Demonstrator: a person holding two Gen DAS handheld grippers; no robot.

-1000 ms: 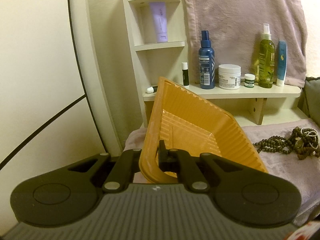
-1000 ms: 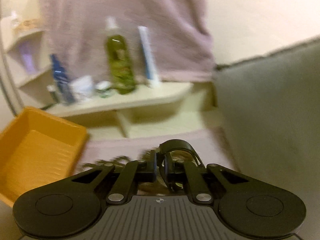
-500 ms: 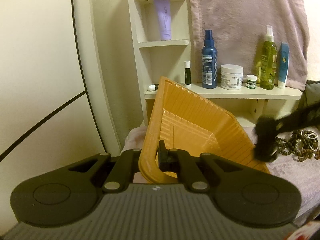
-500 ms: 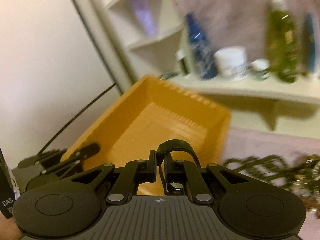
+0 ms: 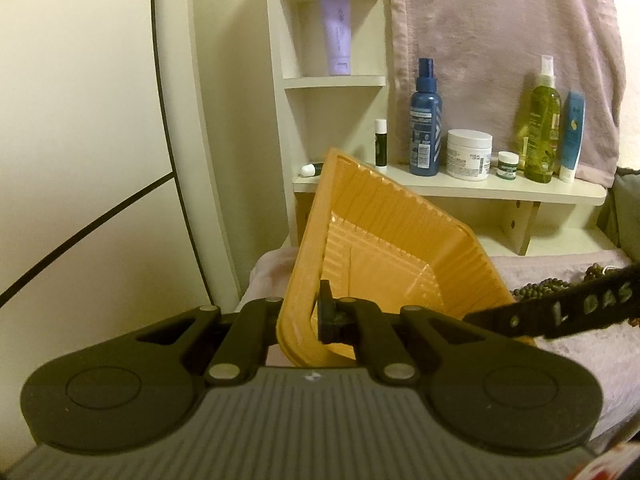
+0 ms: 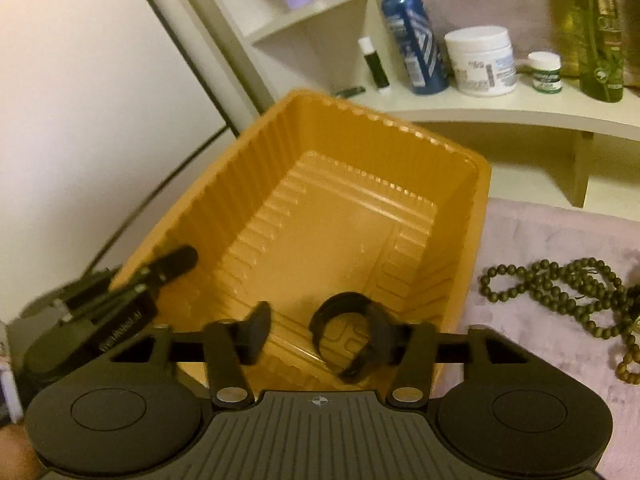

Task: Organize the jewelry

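Since a moment ago my right hand-held gripper (image 6: 320, 334) has spread its fingers wide above the orange tray (image 6: 476, 216), and the black bangle (image 6: 348, 336) it was carrying now sits loose by the right finger, dropping inside. My left hand-held gripper (image 5: 298, 316) stays clamped on the tray's near wall, tilting it. The bead necklaces (image 6: 560, 288) on the pink towel (image 6: 540, 240) look next.

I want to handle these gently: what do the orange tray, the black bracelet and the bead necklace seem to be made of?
Orange tray: thin moulded plastic, probably, semi-glossy; ribbed walls and soft highlights suggest it.
Black bracelet: an open cuff with a dull, matte look, perhaps plastic or rubber; the blur leaves this open.
Bead necklace: small round dark olive-brown beads, matte, possibly wood or stone; it lies on a fuzzy pink cloth.
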